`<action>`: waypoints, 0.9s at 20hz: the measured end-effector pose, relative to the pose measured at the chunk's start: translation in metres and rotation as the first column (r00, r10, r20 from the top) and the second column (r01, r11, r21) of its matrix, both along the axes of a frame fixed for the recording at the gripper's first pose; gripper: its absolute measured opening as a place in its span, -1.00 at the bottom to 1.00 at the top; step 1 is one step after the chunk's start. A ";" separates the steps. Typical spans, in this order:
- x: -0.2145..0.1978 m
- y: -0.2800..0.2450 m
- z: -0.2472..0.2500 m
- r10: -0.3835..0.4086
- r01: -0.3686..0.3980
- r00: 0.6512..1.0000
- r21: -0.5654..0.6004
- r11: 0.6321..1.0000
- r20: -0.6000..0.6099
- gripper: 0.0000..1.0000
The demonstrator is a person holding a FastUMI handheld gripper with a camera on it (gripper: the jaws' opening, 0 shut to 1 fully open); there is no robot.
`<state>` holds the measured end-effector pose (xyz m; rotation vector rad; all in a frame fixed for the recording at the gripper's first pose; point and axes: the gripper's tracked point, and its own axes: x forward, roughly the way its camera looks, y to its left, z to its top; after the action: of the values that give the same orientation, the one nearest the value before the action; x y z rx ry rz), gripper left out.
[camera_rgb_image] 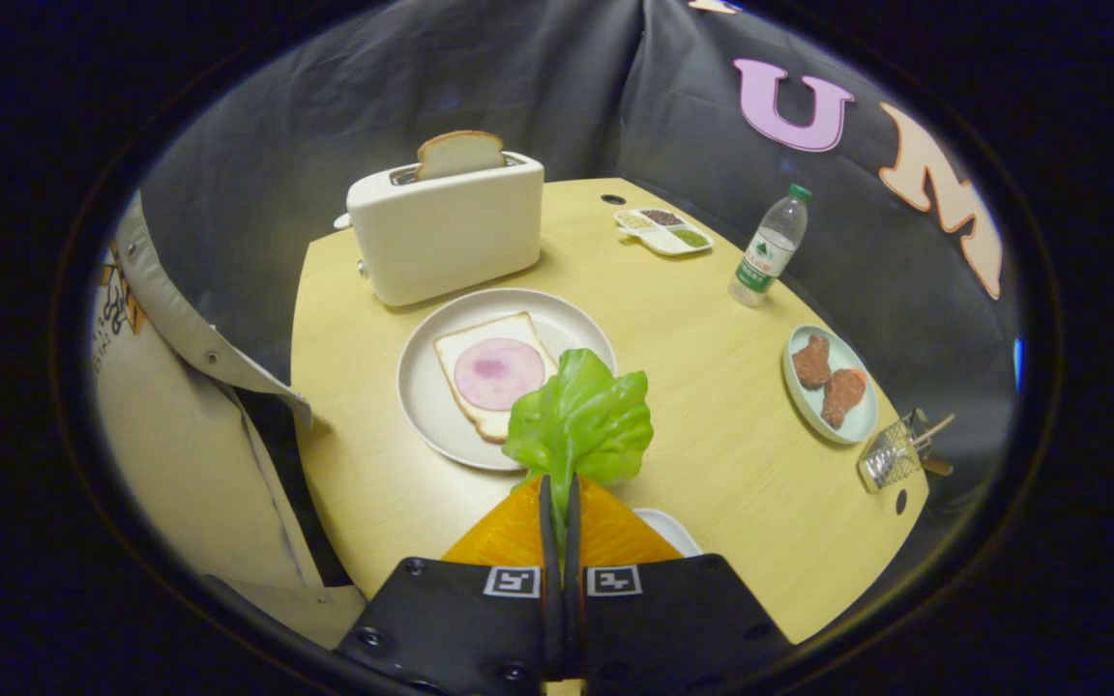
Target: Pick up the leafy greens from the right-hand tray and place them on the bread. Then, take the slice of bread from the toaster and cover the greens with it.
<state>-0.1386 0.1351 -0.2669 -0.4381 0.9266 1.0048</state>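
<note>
My gripper is shut on the stem of the leafy greens, which stand up just ahead of the fingers, lifted above the table. Beyond the leaf lies a round white plate holding a slice of bread topped with a pink round of ham. The leaf's edge overlaps the plate's near right rim in this view. Farther back stands a white toaster with a second slice of bread sticking up from its slot. A white tray's rim peeks out right of the fingers.
A person in a light jacket stands at the table's left side. To the right sit a plate of brown meat pieces, a water bottle, a small divided dish and a wire basket near the table edge.
</note>
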 end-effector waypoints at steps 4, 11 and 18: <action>0.001 0.022 0.003 0.023 -0.023 1.000 0.009 1.000 -0.005 -0.93; -0.001 0.062 0.000 0.079 -0.079 0.997 0.029 0.996 -0.020 -0.92; -0.009 0.104 -0.010 0.130 -0.128 0.990 0.052 0.990 -0.052 -0.92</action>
<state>-0.1480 0.2396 -0.2772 -0.4359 0.9308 1.1599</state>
